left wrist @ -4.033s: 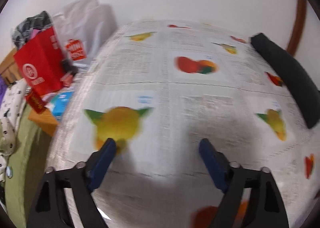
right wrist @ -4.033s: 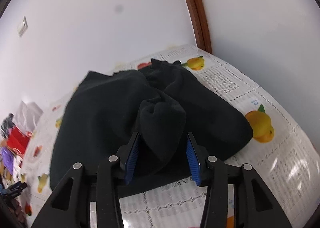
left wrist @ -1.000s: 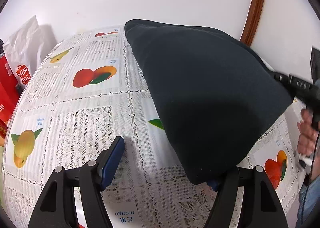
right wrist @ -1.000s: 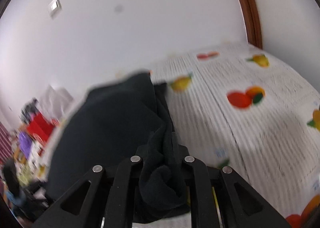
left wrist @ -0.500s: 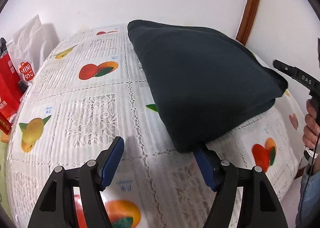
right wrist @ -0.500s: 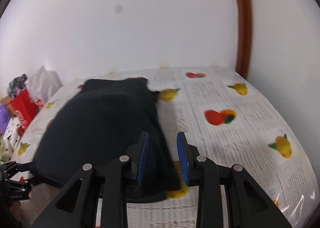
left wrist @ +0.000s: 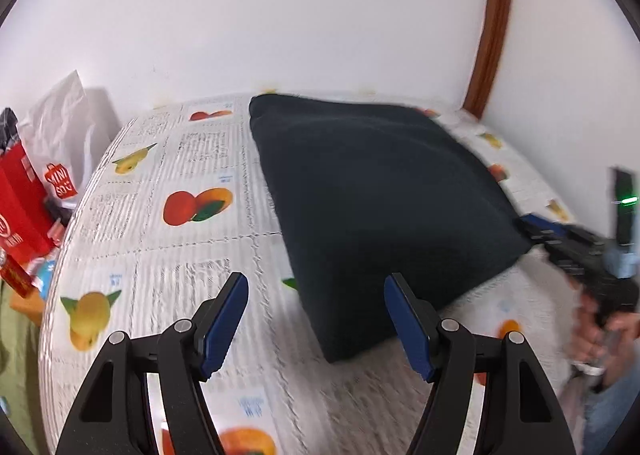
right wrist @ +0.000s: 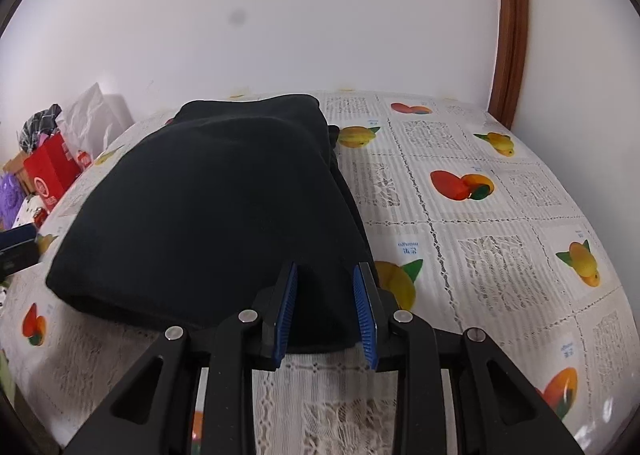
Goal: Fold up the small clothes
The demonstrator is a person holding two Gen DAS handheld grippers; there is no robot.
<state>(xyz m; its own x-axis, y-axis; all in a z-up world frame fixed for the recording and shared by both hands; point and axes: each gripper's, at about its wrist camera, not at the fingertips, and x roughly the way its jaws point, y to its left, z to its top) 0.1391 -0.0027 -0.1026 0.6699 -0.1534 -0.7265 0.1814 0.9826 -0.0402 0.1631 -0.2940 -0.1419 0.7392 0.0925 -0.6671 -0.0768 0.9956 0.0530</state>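
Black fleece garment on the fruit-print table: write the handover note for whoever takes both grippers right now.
Left gripper: open, empty, above the fruit-print lace tablecloth beside the garment's near corner.
Right gripper: open; jaws straddle the near corner of the black fleece garment, pads not pressing on it.
Garment: lies folded over in a thick flat stack on the table, against the far wall.
Done: one fold laid down and let go.
Left: probably another fold to make it compact, then square the edges. The red paper bag at the table's left end is not involved.

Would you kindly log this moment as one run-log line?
left gripper: open, empty | right gripper: open, pads astride garment corner | black garment: folded, lying on fruit-print tablecloth
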